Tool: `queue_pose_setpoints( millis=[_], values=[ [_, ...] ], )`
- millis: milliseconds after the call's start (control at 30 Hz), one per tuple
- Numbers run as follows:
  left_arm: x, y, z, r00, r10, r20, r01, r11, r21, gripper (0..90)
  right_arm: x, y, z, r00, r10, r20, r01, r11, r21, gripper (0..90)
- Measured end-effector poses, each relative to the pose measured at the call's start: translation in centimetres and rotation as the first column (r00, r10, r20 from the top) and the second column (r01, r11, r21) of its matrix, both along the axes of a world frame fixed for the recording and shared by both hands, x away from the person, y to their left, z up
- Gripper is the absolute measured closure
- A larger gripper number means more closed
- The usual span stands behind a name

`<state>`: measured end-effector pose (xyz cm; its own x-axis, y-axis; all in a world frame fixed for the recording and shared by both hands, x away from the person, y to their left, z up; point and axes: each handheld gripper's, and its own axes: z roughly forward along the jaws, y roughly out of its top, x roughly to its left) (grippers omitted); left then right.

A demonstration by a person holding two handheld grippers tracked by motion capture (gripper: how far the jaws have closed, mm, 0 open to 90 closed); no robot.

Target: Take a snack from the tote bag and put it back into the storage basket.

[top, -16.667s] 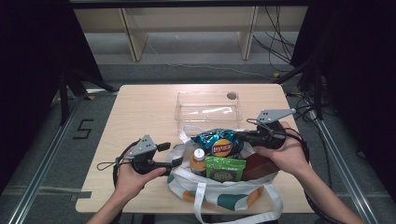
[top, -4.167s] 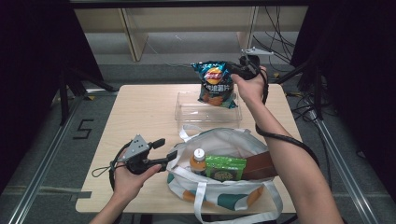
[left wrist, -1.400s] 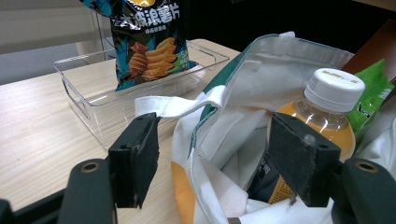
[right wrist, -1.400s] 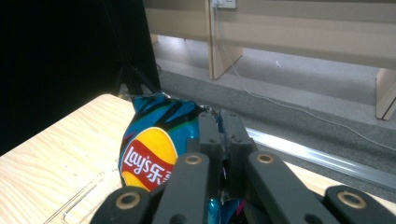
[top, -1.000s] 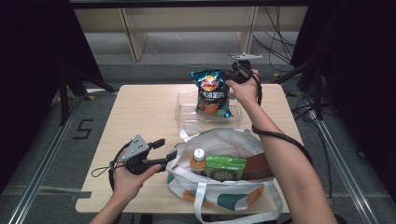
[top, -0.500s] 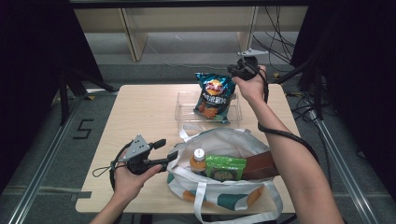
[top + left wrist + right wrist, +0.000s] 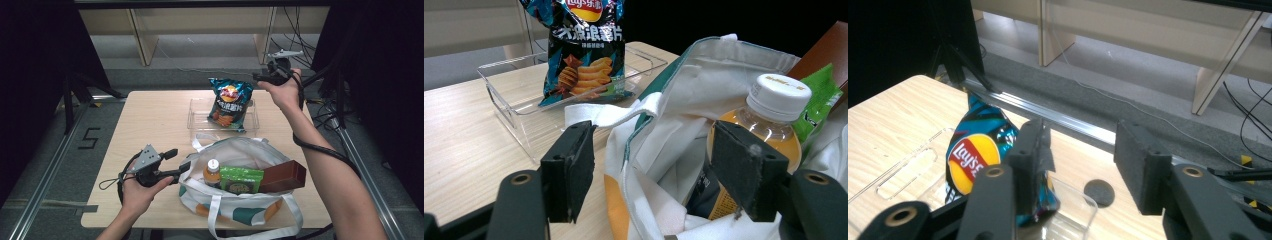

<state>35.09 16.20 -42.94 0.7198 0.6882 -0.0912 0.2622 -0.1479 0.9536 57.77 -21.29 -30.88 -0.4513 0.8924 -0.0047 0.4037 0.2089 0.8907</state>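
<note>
Standing upright in the clear tray (image 7: pixel 195 116) at the far side, the chip bag (image 7: pixel 229 102) is free; the right gripper (image 7: pixel 264 77), jaws just opening, hovers beside it. The left gripper (image 7: pixel 176 161) holds the tote's rim (image 7: pixel 196 165) between parted jaws.

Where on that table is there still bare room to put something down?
The table's left half is bare, from the clear bin out to the left edge, and the far right corner past the bin too. The chip bag stands in the bin. The near side is crowded: the tote takes the middle, with the left gripper at its rim.
</note>
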Motion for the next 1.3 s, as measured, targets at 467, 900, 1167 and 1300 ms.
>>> queue_pose_setpoints(
  millis=[467,900,1167,1300],
  values=[
    [-0.1,0.0,0.1,1.0,0.002,0.005,-0.002,1.0,0.004,33.1,-6.0,-3.6,0.6,0.9916,0.129,-0.012,-0.129,0.992,-0.003,47.0],
    [0.0,-0.1,0.1,0.9999,-0.008,0.012,0.008,1.0,0.0,33.1,-12.0,-7.8,-2.0,0.9799,0.197,-0.031,-0.195,0.979,0.052,43.2],
    [0.1,-0.3,0.1,0.9999,-0.009,0.006,0.009,0.9999,0.008,33.2,-14.6,-9.5,-3.1,0.977,0.208,-0.049,-0.204,0.976,0.073,41.7],
    [0.2,-0.4,0.1,0.9998,-0.016,0.009,0.016,0.9999,0.006,33.1,-16.0,-9.8,-3.3,0.9745,0.222,-0.035,-0.219,0.973,0.069,40.9]
  ],
)
